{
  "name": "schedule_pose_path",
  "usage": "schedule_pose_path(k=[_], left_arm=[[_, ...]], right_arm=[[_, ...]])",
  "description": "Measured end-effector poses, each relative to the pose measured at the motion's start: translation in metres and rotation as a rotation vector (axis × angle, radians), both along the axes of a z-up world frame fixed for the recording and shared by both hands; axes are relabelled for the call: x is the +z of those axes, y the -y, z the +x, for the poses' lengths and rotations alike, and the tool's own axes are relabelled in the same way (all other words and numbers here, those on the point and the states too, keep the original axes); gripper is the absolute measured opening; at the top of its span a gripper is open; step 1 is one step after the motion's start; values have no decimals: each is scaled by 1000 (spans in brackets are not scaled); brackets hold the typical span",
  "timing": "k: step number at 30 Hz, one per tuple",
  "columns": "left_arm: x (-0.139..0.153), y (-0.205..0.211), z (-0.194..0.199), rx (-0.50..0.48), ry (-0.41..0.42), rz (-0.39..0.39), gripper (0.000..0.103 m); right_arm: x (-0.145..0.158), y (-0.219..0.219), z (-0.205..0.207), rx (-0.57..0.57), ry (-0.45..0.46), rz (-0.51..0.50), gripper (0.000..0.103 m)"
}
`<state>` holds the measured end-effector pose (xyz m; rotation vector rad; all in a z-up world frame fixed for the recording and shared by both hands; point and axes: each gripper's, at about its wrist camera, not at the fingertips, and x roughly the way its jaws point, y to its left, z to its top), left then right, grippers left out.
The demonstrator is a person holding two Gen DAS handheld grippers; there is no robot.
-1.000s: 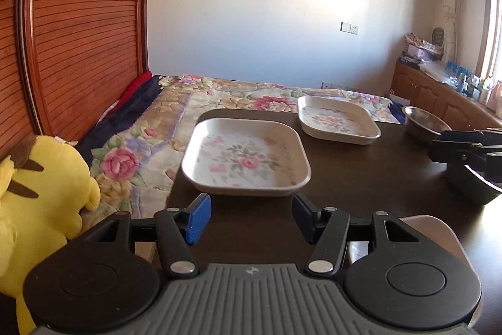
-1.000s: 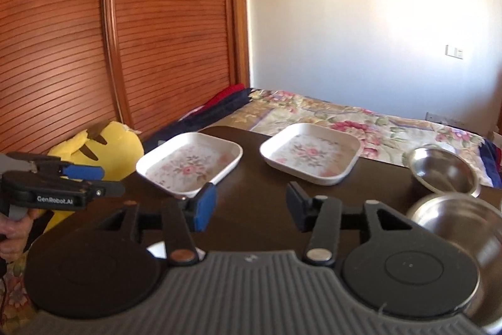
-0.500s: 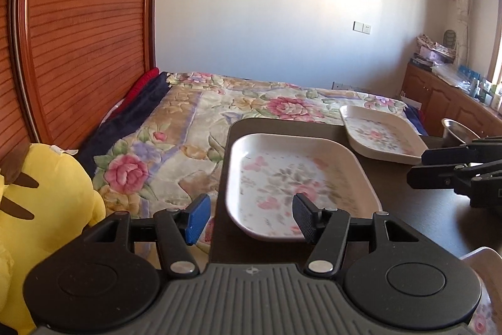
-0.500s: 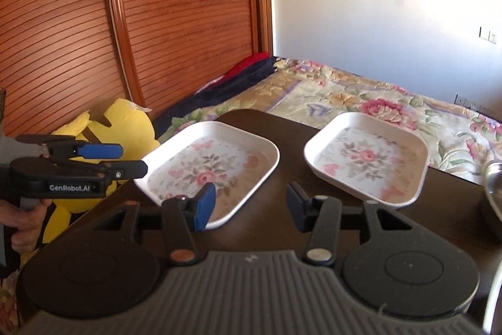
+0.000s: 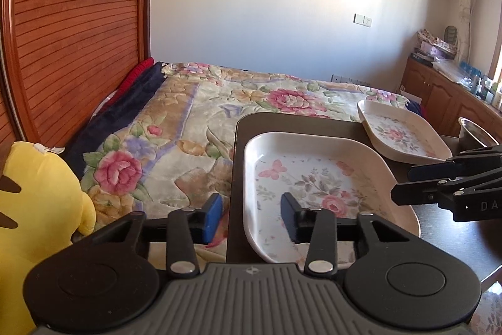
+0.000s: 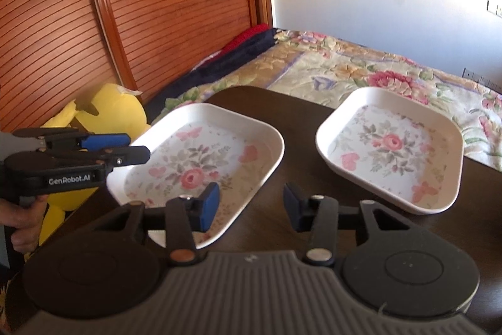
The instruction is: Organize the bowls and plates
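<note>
Behind the dark wooden tabletop (image 6: 301, 115) a floral-quilted bed (image 5: 194, 121) fills the room. We hold the left hand-held gripper (image 5: 251, 214) wide open and empty, its fingers straddling the left rim of the nearer white rectangular floral plate (image 5: 317, 175). Our right hand-held gripper (image 6: 249, 204), equally open and empty, hovers over that plate's right edge, with the second white floral plate (image 6: 392, 146) ahead and to its right. We judge this the approach step; next, close on the rim and lift.
</note>
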<state>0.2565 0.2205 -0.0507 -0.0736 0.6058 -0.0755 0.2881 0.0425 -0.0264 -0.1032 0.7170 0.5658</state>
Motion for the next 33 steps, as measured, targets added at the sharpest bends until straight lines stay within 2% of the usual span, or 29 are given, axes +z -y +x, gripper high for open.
schedule_pose_path(k=[4, 6, 18, 23, 33], left_arm=[[-2, -1, 3, -4, -7, -3, 34], [-3, -1, 4, -3, -10, -5, 32], [-5, -2, 6, 3, -15, -7, 22], [-5, -2, 6, -13, -20, -22, 14], [0, 3, -1, -19, -31, -31, 13]], right_arm=[[-4, -2, 2, 4, -16, 1, 45], [-5, -3, 3, 7, -18, -1, 39], [-11, -2, 9, 8, -59, 14, 26], [-12, -3, 9, 19, -70, 24, 21], [-9, 2, 8, 13, -82, 51, 17]])
